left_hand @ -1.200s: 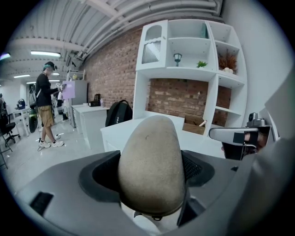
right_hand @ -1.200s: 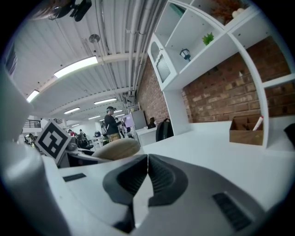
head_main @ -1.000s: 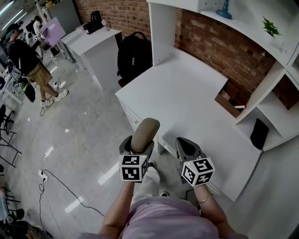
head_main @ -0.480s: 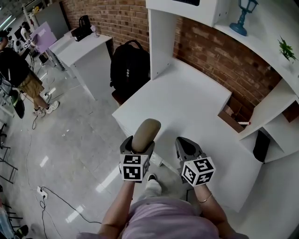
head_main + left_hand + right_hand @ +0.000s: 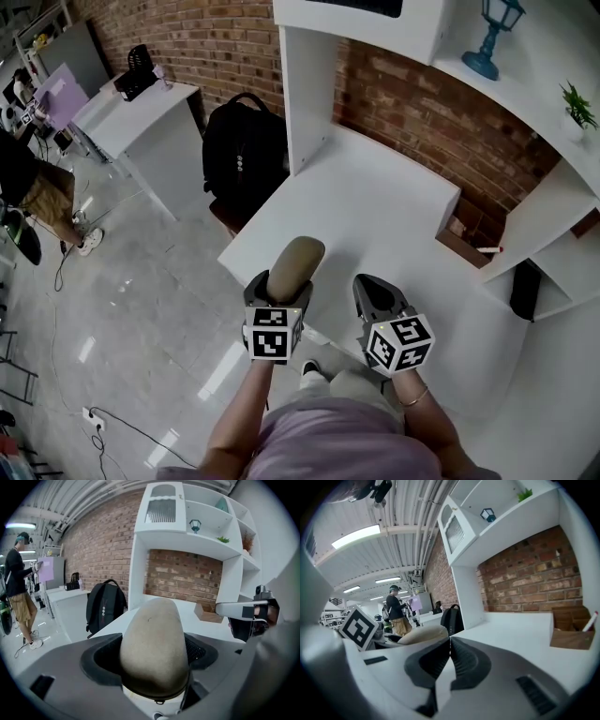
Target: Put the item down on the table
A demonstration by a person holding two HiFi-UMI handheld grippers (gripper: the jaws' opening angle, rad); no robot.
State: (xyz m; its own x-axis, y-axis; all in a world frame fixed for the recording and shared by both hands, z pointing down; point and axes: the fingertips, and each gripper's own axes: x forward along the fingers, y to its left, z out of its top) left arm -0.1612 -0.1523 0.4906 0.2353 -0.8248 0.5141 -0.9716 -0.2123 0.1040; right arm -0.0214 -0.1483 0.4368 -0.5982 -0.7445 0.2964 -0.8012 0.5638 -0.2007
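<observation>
A beige oblong item [image 5: 292, 266] with a rounded top, like a padded case, stands upright in my left gripper [image 5: 278, 292], whose jaws are shut on its lower part. In the left gripper view the item [image 5: 152, 644] fills the middle, with the two dark jaws pressed on either side. It hangs over the near left edge of the white table [image 5: 375, 216]. My right gripper [image 5: 377, 298] is beside it to the right, over the table's front edge, with its jaws [image 5: 449, 653] shut together and nothing between them.
A black backpack [image 5: 242, 150] leans by the table's left side. A small brown box [image 5: 461, 234] with a pen sits at the back right, under white shelving [image 5: 525, 112]. A black object [image 5: 523, 289] hangs at the right. A person [image 5: 18, 597] stands far left by another desk.
The view has shifted forward and right toward the table; both grippers now sit closer over its front edge. The left gripper still holds the item and the right stays shut.
</observation>
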